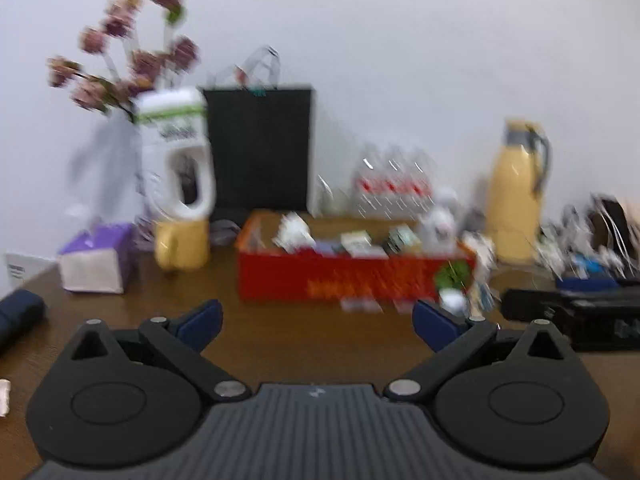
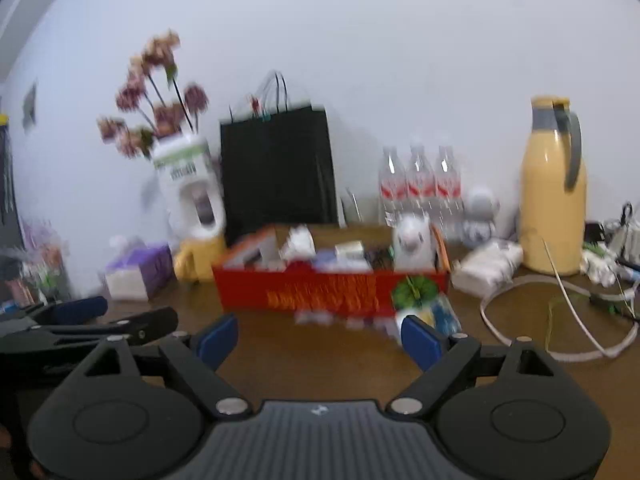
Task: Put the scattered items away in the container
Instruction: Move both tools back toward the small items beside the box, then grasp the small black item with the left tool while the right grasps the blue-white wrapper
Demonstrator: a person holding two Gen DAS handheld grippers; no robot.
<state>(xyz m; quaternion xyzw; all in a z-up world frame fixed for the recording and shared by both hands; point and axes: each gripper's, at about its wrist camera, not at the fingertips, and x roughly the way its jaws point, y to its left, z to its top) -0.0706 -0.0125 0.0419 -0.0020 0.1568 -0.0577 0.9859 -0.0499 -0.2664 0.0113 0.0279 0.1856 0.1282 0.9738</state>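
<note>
A red open box stands on the brown table, holding several small packets and a white plush toy. It also shows in the right wrist view, with the plush toy at its right end. Small blurred packets lie in front of the box, as in the right wrist view. A green-topped item and a blue packet lie at its right front corner. My left gripper is open and empty, short of the box. My right gripper is open and empty.
Behind the box stand a black bag, water bottles, a yellow flask, a yellow mug and a purple tissue box. A white cable loops at right. Black gear lies at right. The left gripper shows at left.
</note>
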